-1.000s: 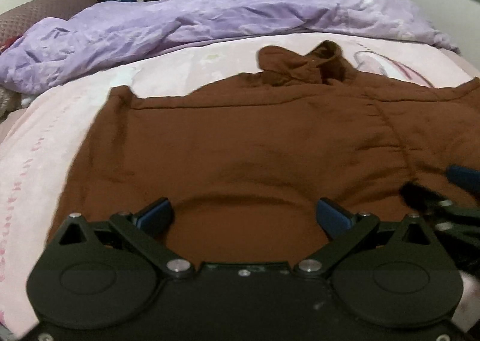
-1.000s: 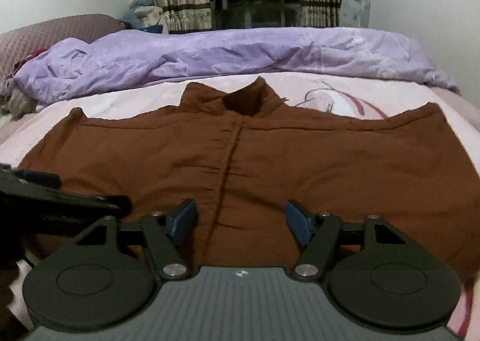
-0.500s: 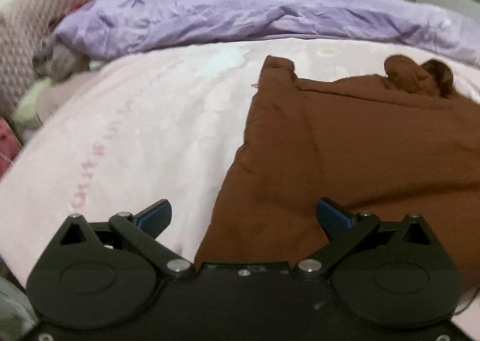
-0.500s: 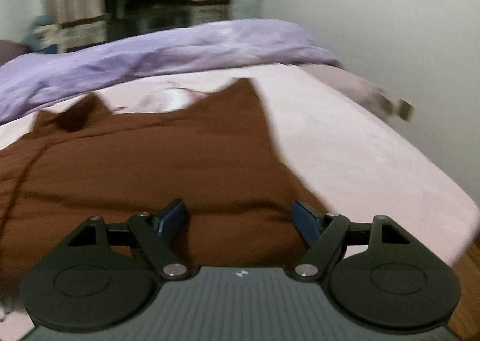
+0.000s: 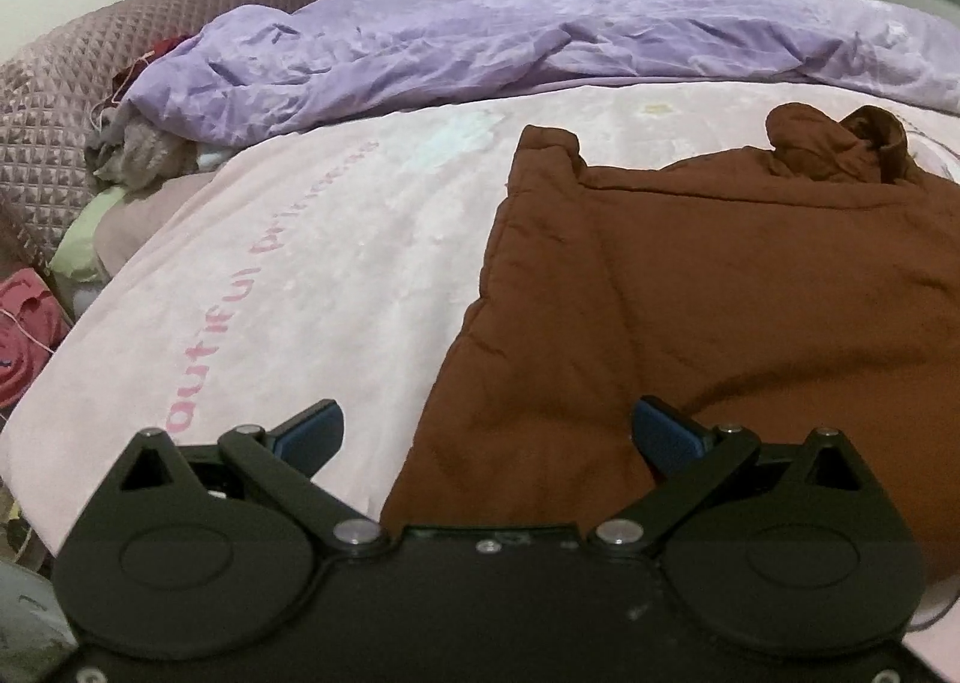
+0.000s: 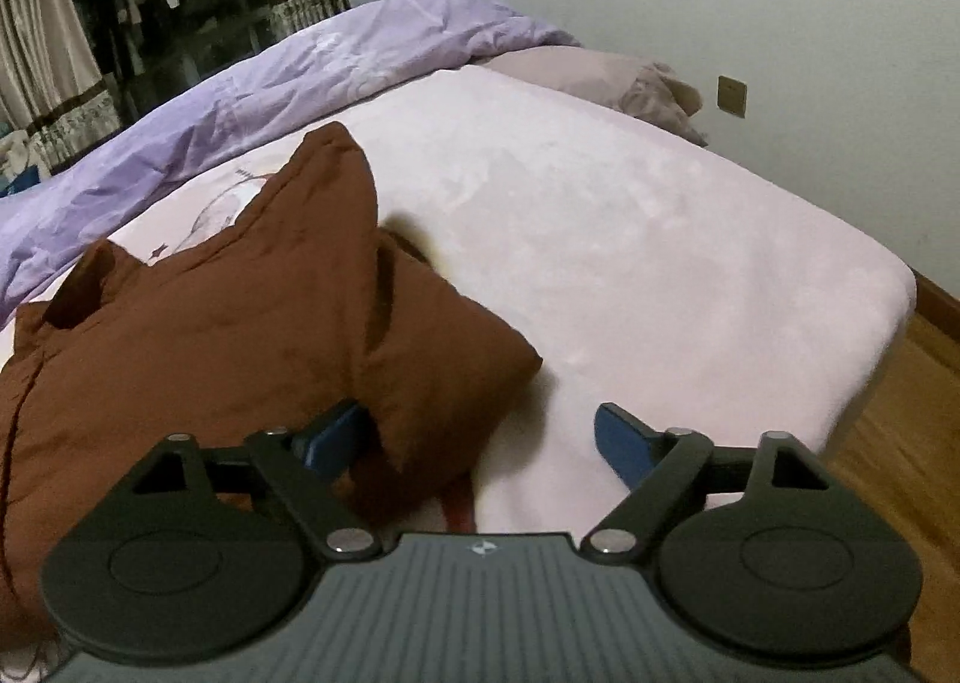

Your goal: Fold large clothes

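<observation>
Matt brown cloth garment (image 5: 750, 293) on soft pink sheet (image 5: 312, 275); glossy lilac quilt (image 5: 480, 47).

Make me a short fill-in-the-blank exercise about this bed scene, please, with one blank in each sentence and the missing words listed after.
1. The garment spread on the pink bed sheet is ____ in colour.
2. The crumpled duvet along the far side of the bed is ____.
3. In the right wrist view, the floor beside the bed is made of ____.
4. The left gripper has its jaws ____, with the garment's side edge running between them.

Missing words: brown; purple; wood; open
</observation>
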Tool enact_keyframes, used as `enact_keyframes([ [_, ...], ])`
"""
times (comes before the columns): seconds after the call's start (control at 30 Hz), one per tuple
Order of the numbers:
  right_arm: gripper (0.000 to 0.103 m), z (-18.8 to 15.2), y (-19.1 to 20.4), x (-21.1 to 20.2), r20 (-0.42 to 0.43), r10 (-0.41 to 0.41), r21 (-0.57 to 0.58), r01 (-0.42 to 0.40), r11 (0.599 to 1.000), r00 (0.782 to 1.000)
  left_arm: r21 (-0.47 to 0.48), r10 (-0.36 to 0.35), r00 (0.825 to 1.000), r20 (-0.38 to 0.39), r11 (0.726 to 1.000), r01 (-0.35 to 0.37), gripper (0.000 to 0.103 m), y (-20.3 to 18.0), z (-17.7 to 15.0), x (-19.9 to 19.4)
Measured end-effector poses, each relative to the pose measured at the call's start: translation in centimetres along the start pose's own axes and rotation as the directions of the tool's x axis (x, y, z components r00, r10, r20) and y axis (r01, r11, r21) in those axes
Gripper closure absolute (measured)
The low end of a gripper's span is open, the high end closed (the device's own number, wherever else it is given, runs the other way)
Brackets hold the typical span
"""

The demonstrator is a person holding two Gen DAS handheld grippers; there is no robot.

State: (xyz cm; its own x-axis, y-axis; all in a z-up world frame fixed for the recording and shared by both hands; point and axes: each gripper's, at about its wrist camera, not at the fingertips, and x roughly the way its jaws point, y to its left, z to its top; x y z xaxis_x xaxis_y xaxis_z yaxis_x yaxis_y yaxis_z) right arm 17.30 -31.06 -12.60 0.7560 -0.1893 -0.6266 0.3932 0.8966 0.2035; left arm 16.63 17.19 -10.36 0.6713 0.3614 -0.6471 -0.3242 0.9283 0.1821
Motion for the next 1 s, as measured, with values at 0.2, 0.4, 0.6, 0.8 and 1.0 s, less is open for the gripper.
enact_keyframes([
  [0.2,0.000,1.3,-1.6,2.8,-0.001,0.174,0.105,-0.173,0.979,0.985,0.021,0.011,1.000,-0.001,1.000,-0.011,0.000,-0.8,0.2,0.0],
  [0.4,0.074,2.8,-0.6,3.3,0.004,0.350,0.152,-0.346,0.926,0.937,0.022,0.019,1.000,-0.002,1.000,-0.019,0.000,-1.1,0.1,0.1],
  [0.6,0.084,3.9,5.5,-3.4,0.206,0.327,0.000,-0.334,0.942,0.922,0.053,0.003,1.000,0.010,0.999,-0.003,0.000,-0.8,0.6,-0.2],
  [0.8,0.089,4.7,17.7,-11.1,0.323,0.488,-0.253,-0.422,0.870,0.811,-0.019,-0.026,1.000,0.009,0.999,0.026,0.000,1.0,1.7,-0.4],
  [1.0,0.091,1.2,30.5,-17.8,0.298,0.689,-0.477,-0.522,0.707,0.660,-0.063,-0.019,0.999,0.028,0.998,0.020,0.000,4.3,1.7,-0.8],
])
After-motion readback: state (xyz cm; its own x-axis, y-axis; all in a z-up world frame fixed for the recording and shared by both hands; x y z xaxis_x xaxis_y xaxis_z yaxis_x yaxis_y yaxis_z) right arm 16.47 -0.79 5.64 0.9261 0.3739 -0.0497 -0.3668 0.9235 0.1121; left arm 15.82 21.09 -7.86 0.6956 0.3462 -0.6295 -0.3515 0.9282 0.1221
